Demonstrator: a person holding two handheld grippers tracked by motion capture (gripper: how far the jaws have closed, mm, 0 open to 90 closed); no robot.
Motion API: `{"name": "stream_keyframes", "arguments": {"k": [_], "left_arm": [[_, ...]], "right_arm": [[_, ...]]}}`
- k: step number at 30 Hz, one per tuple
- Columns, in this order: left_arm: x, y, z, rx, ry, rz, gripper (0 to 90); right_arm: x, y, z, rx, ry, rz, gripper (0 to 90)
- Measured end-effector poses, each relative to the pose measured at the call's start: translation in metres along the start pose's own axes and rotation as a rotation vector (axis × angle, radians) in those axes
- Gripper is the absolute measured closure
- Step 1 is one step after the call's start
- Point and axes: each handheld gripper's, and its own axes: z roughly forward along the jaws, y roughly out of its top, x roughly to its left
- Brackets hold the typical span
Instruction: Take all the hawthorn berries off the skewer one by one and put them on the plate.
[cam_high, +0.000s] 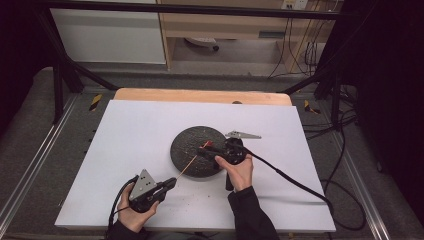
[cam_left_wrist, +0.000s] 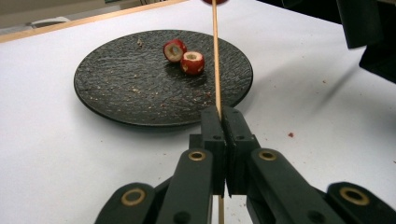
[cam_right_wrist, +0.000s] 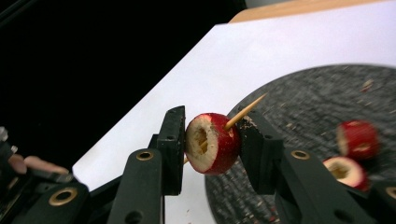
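Observation:
A dark round plate (cam_high: 186, 150) lies mid-table with two cored red fruits (cam_left_wrist: 174, 50) (cam_left_wrist: 192, 62) on it. My left gripper (cam_high: 170, 183) is at the near left, shut on the lower end of a thin wooden skewer (cam_high: 189, 165) that slants up toward the plate. In the left gripper view the jaws (cam_left_wrist: 220, 114) pinch the skewer (cam_left_wrist: 215, 56). My right gripper (cam_high: 207, 150) hovers over the plate's right side, shut on a third cored red fruit (cam_right_wrist: 212, 142). The skewer tip (cam_right_wrist: 243, 112) pokes out through that fruit. The plate (cam_right_wrist: 303, 107) and both loose fruits (cam_right_wrist: 357, 138) lie beyond.
A white sheet (cam_high: 135, 135) covers the table, with crumbs near the plate. A wooden edge (cam_high: 200, 95) runs along the far side. Black frame legs (cam_high: 60, 80) stand at the back corners. The right gripper's cable (cam_high: 295, 182) trails across the sheet's right side.

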Motion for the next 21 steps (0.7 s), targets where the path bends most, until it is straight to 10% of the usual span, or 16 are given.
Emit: {"name": "stream_keyframes", "arguments": {"k": [21], "left_arm": [[0.004, -0.001, -0.001, 0.003, 0.014, -0.005, 88.4]], "right_arm": [[-0.027, 0.035, -0.016, -0.088, -0.132, -0.022, 64.6]]}}
